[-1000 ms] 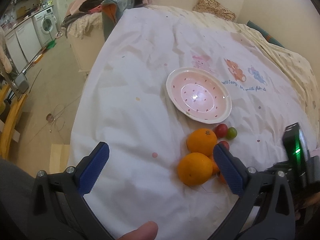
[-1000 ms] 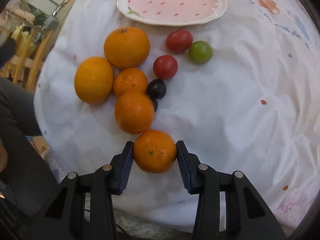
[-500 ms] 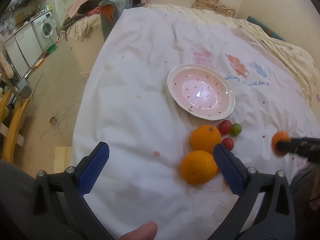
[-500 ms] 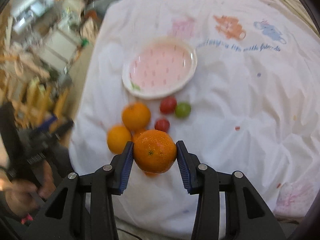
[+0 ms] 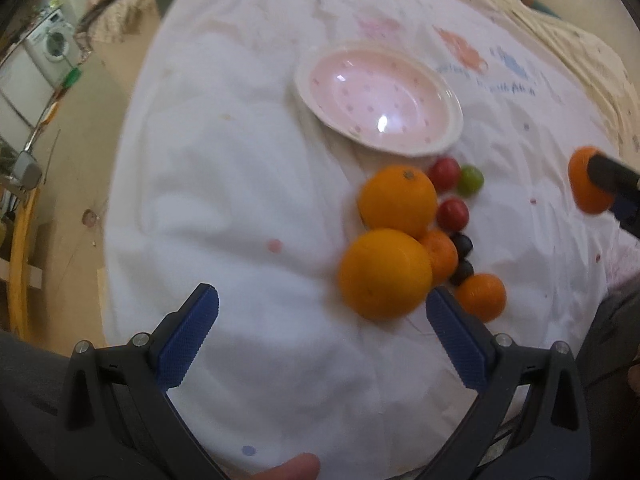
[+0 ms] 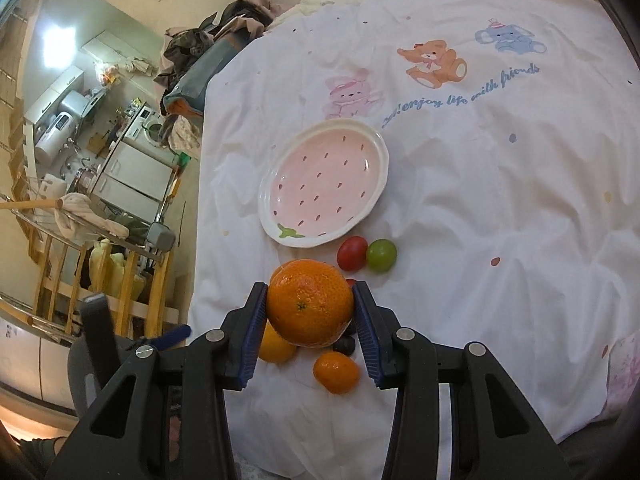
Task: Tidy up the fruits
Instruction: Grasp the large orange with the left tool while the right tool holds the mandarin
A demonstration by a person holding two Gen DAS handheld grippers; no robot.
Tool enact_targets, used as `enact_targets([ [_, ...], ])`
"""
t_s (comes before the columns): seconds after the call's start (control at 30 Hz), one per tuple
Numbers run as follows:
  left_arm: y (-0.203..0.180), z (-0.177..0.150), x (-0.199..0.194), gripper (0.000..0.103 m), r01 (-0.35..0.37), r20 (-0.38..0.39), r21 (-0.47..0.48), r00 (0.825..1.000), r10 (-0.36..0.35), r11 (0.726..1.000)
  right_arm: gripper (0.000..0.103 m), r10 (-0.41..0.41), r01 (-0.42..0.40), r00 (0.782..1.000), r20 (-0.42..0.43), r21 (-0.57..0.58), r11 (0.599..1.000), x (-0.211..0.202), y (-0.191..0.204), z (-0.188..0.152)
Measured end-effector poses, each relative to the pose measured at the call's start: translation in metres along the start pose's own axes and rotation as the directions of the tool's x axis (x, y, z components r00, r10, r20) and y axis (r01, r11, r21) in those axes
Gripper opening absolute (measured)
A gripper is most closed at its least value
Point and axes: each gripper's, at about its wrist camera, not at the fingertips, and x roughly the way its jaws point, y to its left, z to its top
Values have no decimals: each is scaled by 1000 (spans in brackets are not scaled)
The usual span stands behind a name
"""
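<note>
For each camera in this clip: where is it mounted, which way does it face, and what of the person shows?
Left wrist: on the open left gripper, looking steeply down at the white printed bedsheet; a fingertip shows.
Right wrist: on the right gripper, angled down across the bed, clamping a small orange mandarin.
Shared: the pink strawberry-pattern plate, empty, the fruit cluster, and the held mandarin.

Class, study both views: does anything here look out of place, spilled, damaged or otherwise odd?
Nothing looks damaged or spilled. The strawberry-pattern plate is empty; the oranges and small tomatoes lie loose on the white sheet beside it. The right hand-held gripper holds one mandarin.
</note>
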Motion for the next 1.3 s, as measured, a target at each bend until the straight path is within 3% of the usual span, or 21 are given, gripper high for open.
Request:
enact_targets([
  [0.2,-27,6,20,101,12,-71,74,997,-7,997,44,-20,20,1000,2,42,999,-2,-10,2],
  [0.4,-37,13,41,91,9,-105,98,994,1,995,44,-40,39,999,6,70,997,-7,-17,0],
  [0.57,-47,15,51,83,63,-137,126,990,-46,990,44,-52,52,999,-4,69,996,-6,-19,0],
  [0.67,-51,14,48,69,34,-113,152,993,-16,988,44,-48,49,999,-3,59,997,-7,-16,0],
  [0.7,-50,14,48,58,14,-105,153,994,2,988,44,-45,45,999,0,56,997,-8,-15,0],
  [0.83,-40,14,46,55,44,-108,118,994,-31,992,44,-45,44,999,9,43,998,-10,-12,1],
  [1.3,-27,7,9,53,27,-50,72,998,-24,997,45,-50,49,999,3,35,998,-11,-9,0],
])
